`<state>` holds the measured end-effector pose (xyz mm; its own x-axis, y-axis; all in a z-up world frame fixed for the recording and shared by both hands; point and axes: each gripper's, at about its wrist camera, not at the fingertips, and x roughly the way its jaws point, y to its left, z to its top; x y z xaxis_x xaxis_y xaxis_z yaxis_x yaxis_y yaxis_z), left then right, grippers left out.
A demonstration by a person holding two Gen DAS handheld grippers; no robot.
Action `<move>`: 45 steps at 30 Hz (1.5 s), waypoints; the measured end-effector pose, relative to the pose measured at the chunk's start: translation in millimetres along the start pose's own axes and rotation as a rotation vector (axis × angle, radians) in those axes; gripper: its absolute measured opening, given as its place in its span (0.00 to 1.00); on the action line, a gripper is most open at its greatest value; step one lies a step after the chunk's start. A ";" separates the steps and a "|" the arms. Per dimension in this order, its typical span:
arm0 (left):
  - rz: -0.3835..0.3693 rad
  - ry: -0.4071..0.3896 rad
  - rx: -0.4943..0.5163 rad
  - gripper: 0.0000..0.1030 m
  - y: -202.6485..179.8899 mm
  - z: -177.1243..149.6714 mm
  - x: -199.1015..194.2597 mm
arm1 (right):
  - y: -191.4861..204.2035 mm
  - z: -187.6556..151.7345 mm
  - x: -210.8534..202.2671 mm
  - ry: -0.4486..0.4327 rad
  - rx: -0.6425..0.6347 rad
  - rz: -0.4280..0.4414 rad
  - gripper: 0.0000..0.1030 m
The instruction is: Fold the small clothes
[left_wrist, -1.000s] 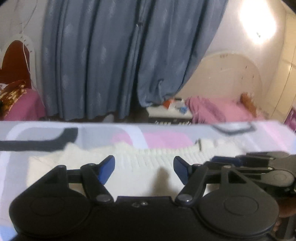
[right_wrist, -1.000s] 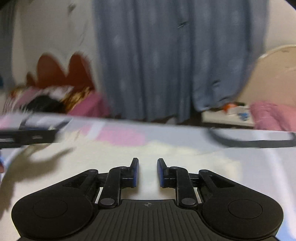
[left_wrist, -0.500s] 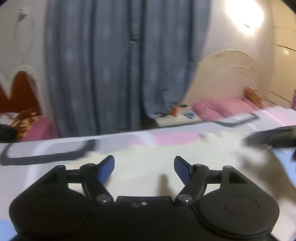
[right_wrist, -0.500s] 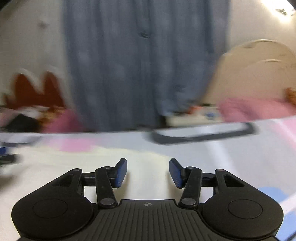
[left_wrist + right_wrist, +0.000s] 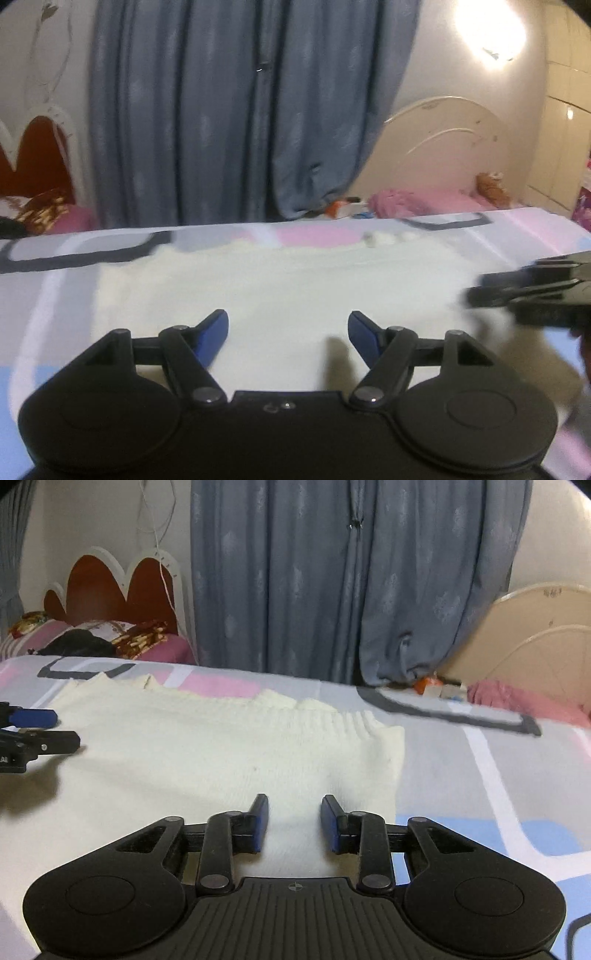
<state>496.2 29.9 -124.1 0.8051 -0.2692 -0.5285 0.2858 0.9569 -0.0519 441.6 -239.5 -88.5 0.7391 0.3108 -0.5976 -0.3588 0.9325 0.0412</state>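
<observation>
garment: cream knit sweater lies flat on the patterned bed sheet, straight ahead of and under both claws; ribbed edge at its far side.

left claw: spread wide, nothing between the blue pads; it hovers over the sweater's near middle. A second ago the ribbing sat just ahead of it; now that edge lies well beyond, so I read a sideways sweep along the cloth.

right claw: jaws closing, narrow gap, only bare knit showing below them; I see no fold pinched. It sits near the sweater's right edge. Half a second ago the gap was wider, a second ago narrower.

spacing: earlier the right claw crowded the left one's right side; now it shows only at the far right of the left view, well apart.

meaning for task: my judgement is that both claws have gone to opposite sides to take the edges; no fold made yet.

risk: thick knit may bunch if pinched shallow.
</observation>
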 end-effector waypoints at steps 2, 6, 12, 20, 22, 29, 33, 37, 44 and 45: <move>-0.034 0.027 0.030 0.69 -21.2 -4.7 5.1 | 18.2 -2.4 -7.1 -0.023 -0.017 0.052 0.31; -0.005 0.062 0.125 0.71 -30.0 -23.6 14.3 | 39.7 -18.3 3.1 0.025 -0.113 0.050 0.31; 0.023 0.028 0.107 0.69 -14.6 -33.8 -26.5 | 6.3 -30.8 -26.6 0.049 -0.103 -0.060 0.31; 0.033 0.096 0.085 0.69 -55.1 -65.6 -43.3 | 70.3 -58.8 -47.8 0.068 -0.123 0.067 0.27; 0.053 0.081 0.085 0.71 -47.9 -77.1 -57.9 | 72.5 -71.3 -58.2 0.049 -0.150 0.044 0.27; 0.113 0.085 0.027 0.71 -1.5 -90.7 -92.4 | 33.1 -93.7 -90.8 0.059 -0.101 -0.058 0.27; 0.140 0.072 -0.017 0.69 0.9 -85.3 -98.8 | 28.4 -95.4 -98.1 0.068 -0.081 -0.085 0.28; 0.089 0.037 -0.044 0.69 -24.8 -72.6 -99.6 | 50.0 -73.4 -106.3 0.015 -0.037 -0.059 0.27; 0.072 0.128 0.002 0.70 -64.9 -78.5 -70.3 | 93.3 -73.9 -78.2 0.088 -0.072 0.035 0.23; 0.081 0.113 0.007 0.71 -59.7 -80.6 -73.5 | 89.3 -76.3 -80.1 0.081 -0.065 0.036 0.23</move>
<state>378.1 1.3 -150.4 0.7623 -0.1772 -0.6225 0.2263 0.9741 -0.0001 306.9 -195.1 -98.1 0.6777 0.3253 -0.6594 -0.4223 0.9063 0.0131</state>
